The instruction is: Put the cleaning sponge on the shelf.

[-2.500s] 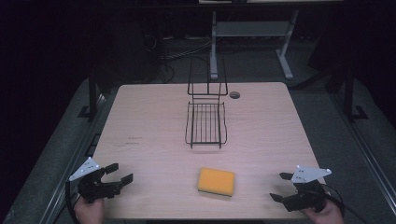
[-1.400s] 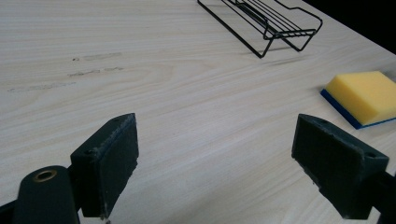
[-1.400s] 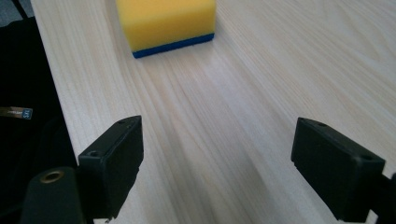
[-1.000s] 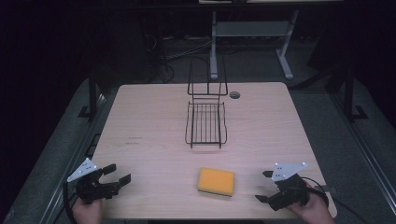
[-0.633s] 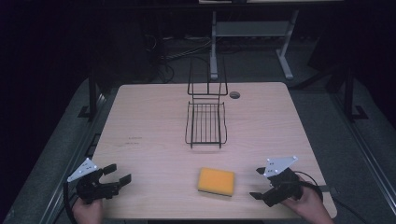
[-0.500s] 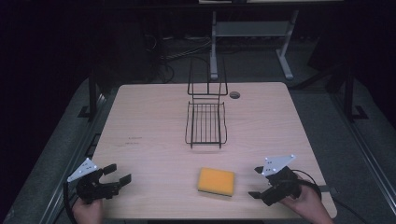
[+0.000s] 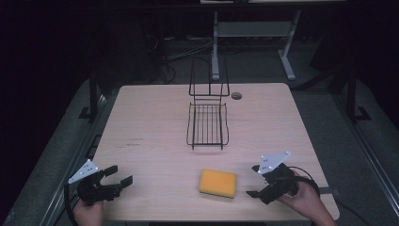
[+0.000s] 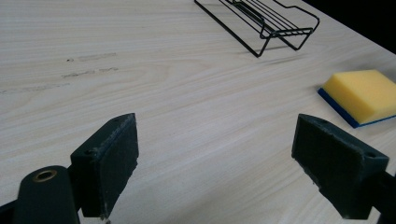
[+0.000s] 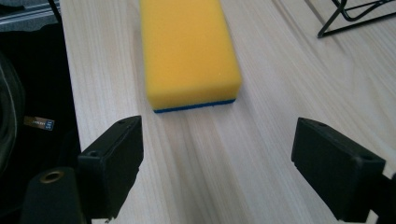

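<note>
A yellow sponge (image 7: 217, 183) with a blue underside lies flat near the table's front edge. My right gripper (image 7: 253, 181) is open just to its right, jaws pointed at its short end; in the right gripper view the sponge (image 9: 187, 51) lies a short way ahead of the wide-apart jaws, untouched. My left gripper (image 7: 118, 175) rests open at the front left corner with nothing between its jaws. In the left gripper view the sponge (image 8: 362, 94) lies far off to the right. A black wire rack (image 7: 207, 123) stands at the table's middle.
The light wooden table (image 7: 150, 122) has a round cable hole (image 7: 236, 95) at the back. The wire rack (image 8: 266, 21) shows at the top of the left gripper view. A metal stand (image 7: 254, 33) and cables sit on the dark floor behind.
My right gripper has moved left along the front edge toward the sponge and turned to face it. The left gripper has stayed put.
</note>
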The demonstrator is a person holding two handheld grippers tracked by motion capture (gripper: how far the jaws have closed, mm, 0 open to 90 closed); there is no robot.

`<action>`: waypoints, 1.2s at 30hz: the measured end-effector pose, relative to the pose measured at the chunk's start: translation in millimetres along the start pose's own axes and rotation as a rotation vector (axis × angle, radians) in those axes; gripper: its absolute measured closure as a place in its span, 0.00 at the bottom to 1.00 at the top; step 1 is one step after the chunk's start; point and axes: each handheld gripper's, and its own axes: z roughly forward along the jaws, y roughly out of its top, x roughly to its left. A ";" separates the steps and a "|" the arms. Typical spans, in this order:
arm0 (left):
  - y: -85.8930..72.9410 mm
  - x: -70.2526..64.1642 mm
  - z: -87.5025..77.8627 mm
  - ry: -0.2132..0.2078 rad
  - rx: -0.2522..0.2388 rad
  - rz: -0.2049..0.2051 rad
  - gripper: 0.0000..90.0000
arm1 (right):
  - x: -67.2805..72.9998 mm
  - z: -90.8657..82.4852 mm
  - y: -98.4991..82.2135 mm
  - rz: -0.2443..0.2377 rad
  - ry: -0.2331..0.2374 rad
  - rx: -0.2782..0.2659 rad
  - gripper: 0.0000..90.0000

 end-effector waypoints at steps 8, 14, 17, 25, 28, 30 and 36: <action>0.1 0.0 0.4 -0.002 0.002 0.003 0.16 | 0.5 5.7 9.1 -0.027 0.015 0.023 0.18; 0.6 -1.8 1.6 -0.004 0.004 0.008 0.16 | -0.1 10.5 17.3 -0.043 0.037 0.032 0.18; 0.5 -1.5 1.6 -0.004 0.001 0.004 0.16 | -0.4 14.2 25.3 -0.063 0.048 0.045 0.18; 0.2 -0.9 0.4 -0.003 -0.004 -0.001 0.16 | 0.0 23.4 41.6 -0.092 0.076 0.065 0.17; 0.3 -1.3 0.7 -0.004 -0.003 0.001 0.16 | 0.6 25.7 44.4 -0.099 0.082 0.068 0.17; 0.4 -1.6 1.0 -0.004 -0.002 0.002 0.16 | 1.0 28.2 46.7 -0.104 0.087 0.073 0.17; 0.2 -1.0 0.7 -0.006 -0.003 -0.001 0.16 | 1.0 36.0 53.5 -0.106 0.102 0.088 0.17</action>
